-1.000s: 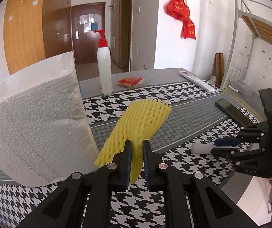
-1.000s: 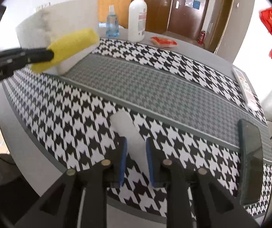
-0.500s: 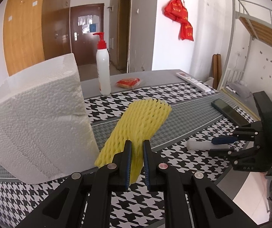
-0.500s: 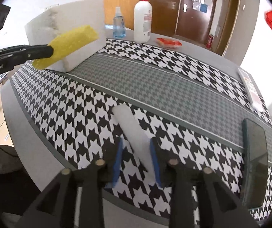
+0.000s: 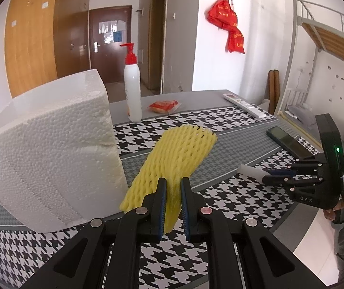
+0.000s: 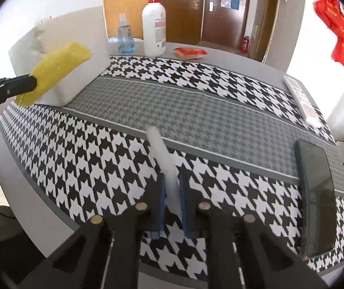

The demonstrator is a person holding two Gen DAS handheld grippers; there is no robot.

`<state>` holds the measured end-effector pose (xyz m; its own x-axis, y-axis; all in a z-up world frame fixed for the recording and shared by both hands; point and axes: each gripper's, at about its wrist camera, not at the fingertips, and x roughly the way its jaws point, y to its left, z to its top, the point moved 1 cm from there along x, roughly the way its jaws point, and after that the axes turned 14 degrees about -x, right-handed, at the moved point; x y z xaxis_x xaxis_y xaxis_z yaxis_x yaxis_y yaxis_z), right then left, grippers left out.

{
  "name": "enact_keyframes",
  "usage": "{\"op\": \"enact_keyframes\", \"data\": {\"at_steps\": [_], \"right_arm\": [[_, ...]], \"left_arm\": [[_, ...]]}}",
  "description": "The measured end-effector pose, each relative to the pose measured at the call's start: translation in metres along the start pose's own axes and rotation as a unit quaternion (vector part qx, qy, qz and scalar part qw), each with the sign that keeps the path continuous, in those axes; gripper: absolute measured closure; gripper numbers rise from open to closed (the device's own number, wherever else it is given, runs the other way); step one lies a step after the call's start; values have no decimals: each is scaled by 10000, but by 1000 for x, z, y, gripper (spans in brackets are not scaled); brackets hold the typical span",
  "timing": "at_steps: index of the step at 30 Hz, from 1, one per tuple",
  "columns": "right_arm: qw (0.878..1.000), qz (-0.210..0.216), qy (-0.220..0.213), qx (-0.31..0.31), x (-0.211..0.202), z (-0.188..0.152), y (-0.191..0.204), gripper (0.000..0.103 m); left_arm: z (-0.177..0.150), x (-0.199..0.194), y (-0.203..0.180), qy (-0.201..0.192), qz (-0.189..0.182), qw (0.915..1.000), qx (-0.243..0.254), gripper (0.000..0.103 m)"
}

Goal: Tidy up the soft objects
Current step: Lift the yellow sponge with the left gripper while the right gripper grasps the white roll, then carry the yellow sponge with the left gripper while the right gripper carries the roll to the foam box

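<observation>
My left gripper (image 5: 173,186) is shut on a yellow foam net sleeve (image 5: 176,154), held in the air beside a big white styrofoam block (image 5: 46,154). In the right wrist view the sleeve (image 6: 56,69) and left gripper (image 6: 31,83) show at the far left in front of the block (image 6: 75,48). My right gripper (image 6: 172,180) is shut on a white foam stick (image 6: 162,154) and holds it tilted up off the houndstooth cloth. In the left wrist view the right gripper (image 5: 268,177) and its stick (image 5: 251,171) are at the right.
A white pump bottle (image 6: 153,26), a small clear spray bottle (image 6: 125,36) and a red snack packet (image 6: 190,52) stand at the table's back. A remote (image 6: 301,101) and a dark phone (image 6: 316,197) lie at the right. The table edge (image 6: 51,207) curves near me.
My right gripper has lifted the white foam stick off the cloth, its far end rising. My left gripper has held the yellow sleeve almost still.
</observation>
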<state>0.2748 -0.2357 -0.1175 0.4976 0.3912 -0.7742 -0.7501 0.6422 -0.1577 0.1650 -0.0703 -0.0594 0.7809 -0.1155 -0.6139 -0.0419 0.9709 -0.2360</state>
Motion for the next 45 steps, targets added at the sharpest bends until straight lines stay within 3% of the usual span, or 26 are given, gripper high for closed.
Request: {"op": "enact_keyframes", "data": {"at_steps": [8, 26, 38, 45], "right_arm": [[9978, 205, -375, 504, -15, 0, 6, 91], [9842, 19, -1489, 955, -66, 24, 28, 91], [9772, -323, -1926, 835, -91, 50, 45, 91], [9714, -301, -2189, 868, -105, 61, 49, 91]], "left_arm": [[1, -9, 2, -94, -108, 9999, 41, 90], [11, -29, 9, -485, -278, 9984, 121, 90], [22, -46, 11, -809, -432, 9957, 162, 90], [31, -56, 10, -1009, -466, 9935, 223, 90]]}}
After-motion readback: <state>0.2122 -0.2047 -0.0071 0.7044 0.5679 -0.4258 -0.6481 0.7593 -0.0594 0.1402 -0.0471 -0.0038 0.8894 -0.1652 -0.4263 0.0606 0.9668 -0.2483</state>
